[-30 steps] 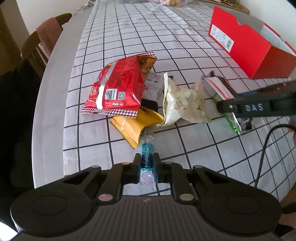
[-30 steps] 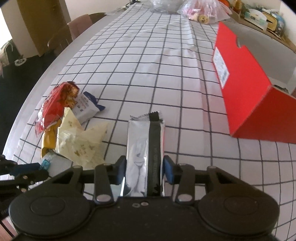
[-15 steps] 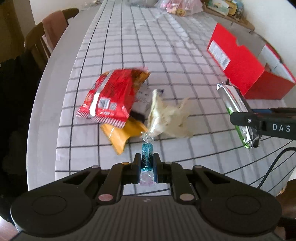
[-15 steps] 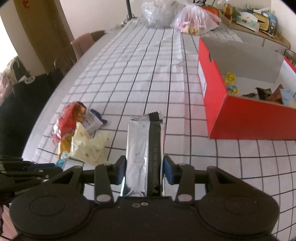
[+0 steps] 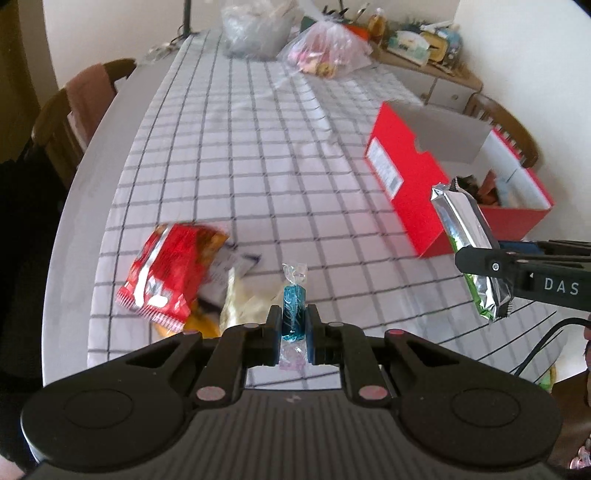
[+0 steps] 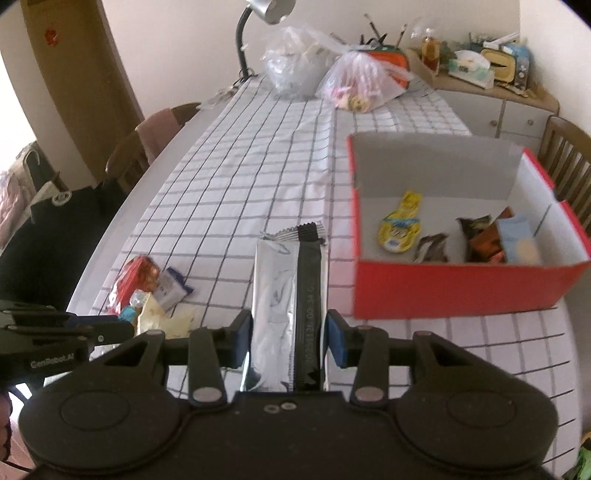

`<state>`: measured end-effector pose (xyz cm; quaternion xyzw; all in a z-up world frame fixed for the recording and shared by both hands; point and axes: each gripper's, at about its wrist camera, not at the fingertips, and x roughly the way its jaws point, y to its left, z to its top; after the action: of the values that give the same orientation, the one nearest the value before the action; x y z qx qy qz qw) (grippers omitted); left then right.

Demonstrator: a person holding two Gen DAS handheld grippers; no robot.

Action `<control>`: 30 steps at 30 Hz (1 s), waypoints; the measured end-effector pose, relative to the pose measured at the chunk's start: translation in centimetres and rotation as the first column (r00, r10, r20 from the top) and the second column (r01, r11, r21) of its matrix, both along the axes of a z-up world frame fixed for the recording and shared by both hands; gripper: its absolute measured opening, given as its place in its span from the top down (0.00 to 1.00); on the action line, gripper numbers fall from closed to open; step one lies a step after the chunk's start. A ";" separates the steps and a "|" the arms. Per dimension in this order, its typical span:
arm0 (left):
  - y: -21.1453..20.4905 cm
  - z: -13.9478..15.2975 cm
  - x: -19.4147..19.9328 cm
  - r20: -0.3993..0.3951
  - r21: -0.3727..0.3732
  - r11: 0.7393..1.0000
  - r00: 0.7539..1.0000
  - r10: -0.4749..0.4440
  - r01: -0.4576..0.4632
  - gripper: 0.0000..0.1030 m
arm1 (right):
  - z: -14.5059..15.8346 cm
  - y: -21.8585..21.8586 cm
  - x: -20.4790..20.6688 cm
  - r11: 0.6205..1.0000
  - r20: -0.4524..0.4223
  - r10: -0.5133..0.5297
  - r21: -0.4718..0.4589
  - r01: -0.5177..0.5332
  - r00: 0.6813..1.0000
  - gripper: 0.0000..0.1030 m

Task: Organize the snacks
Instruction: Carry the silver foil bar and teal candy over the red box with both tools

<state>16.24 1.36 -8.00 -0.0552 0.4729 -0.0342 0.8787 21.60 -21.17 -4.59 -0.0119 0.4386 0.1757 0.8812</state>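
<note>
Left claw pinches a blue candy; right claw clamps a silver snack bar, both above the checked table. What looks like a few snacks lie in the red box nearby.

Around my counter stand wooden chairs, cream walls, a cluttered sideboard and a gooseneck lamp.
</note>
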 end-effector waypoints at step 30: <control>-16.1 4.9 11.7 0.103 0.037 0.992 0.987 -0.123 0.119 0.88 | 3.3 -15.6 8.9 0.991 0.076 -0.132 -0.020 0.134 0.988 0.60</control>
<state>27.93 -14.73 -3.06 -0.0111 0.4290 -0.0832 0.8994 30.48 -36.80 -1.30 -0.0001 0.4076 0.1105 0.9065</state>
